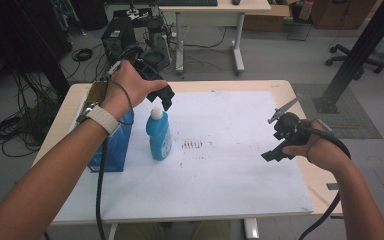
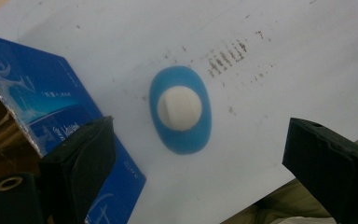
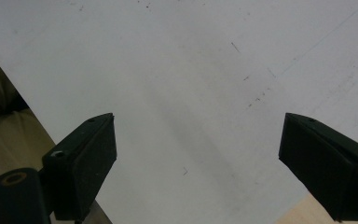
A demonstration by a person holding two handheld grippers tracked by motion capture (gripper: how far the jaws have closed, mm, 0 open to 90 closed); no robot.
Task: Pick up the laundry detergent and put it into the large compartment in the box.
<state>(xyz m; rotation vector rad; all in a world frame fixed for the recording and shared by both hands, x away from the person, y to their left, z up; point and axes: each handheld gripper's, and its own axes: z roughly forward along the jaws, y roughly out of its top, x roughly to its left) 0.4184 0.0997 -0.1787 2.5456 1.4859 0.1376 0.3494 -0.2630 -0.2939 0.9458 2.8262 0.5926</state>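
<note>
Blue plastic bottle with white cap point(image 1: 158, 134): one, upright on the white board point(image 1: 230, 165), left of middle, long axis vertical.
Right gripper point(image 1: 275, 150): near right edge, well apart from the bottle, jaws wide, empty.
Left gripper point(image 1: 162, 97): directly over the cap point(image 2: 179, 108), pointing down, jaws spread wide, holding nothing; the nearer one.
Blue open carton point(image 1: 111, 145): one, just left of the bottle.

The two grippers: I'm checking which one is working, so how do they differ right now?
The left gripper hangs over the blue bottle, pointing down at its white cap; the right gripper is held over bare white tabletop, far from the bottle. Both have their jaws wide open, holding nothing.
</note>
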